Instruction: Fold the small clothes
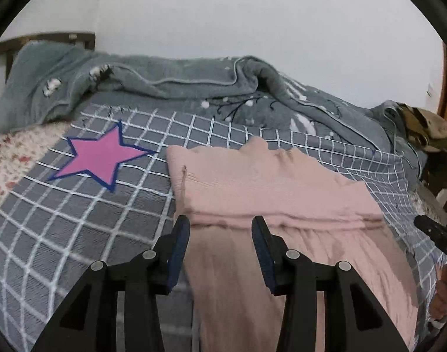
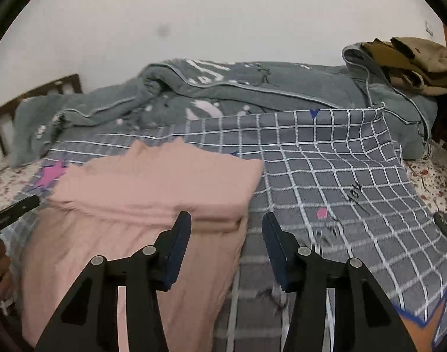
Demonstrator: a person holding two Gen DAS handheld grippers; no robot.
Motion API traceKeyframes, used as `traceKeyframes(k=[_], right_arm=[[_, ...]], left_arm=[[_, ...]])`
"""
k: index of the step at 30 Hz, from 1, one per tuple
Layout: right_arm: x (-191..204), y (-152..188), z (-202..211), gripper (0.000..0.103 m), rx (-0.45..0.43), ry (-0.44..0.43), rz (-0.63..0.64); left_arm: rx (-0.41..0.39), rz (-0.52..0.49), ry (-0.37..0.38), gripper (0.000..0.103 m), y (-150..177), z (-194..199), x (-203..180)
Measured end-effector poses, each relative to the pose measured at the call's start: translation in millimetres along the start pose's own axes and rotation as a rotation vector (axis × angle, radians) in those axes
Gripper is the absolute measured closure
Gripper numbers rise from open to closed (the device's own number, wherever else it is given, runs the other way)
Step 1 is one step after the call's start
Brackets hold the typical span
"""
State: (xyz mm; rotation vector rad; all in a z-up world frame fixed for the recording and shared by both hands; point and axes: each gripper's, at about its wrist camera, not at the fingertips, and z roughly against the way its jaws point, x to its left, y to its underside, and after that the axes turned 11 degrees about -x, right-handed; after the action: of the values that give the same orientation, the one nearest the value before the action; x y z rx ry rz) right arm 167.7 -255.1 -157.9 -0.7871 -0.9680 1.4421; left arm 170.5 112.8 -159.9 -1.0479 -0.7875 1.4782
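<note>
A pink knit garment (image 1: 267,187) lies partly folded on a grey checked sheet (image 1: 76,220); its upper part is doubled over, its lower part hangs toward me. My left gripper (image 1: 220,223) is open, hovering over the fold's left end, holding nothing. In the right wrist view the garment (image 2: 153,187) lies left of centre. My right gripper (image 2: 226,220) is open, straddling the fold's right edge, holding nothing. The other gripper's tip shows at each view's side edge (image 1: 431,228) (image 2: 12,214).
A rumpled grey-green blanket (image 1: 170,79) runs along the wall behind. A pink star (image 1: 103,158) is printed on the sheet. Brown clothes (image 2: 411,58) pile at the far right. A floral bedsheet (image 2: 434,182) and a dark headboard (image 2: 32,102) border the area.
</note>
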Motion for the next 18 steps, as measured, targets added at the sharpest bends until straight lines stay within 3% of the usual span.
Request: traceKeyframes(k=[4,6,10,18], right_arm=[[1.1,30.9,35.8,0.052,0.015,-0.008,0.022],[-1.6,44.3,45.1,0.052,0.047,-0.020,0.003],[-9.1,71.4,71.6,0.050,0.086,-0.043,-0.052],[-10.9,113.5,116.0,0.050,0.104,-0.086,-0.041]], left_arm=[[0.018,0.017,0.018,0.054,18.9,33.6,7.7],[0.012,0.032,0.017,0.039,28.8,51.7,13.0],[0.024,0.023,0.016,0.038,46.1,78.4,18.2],[0.101,0.069,0.045,0.038,87.5,114.7,20.7]])
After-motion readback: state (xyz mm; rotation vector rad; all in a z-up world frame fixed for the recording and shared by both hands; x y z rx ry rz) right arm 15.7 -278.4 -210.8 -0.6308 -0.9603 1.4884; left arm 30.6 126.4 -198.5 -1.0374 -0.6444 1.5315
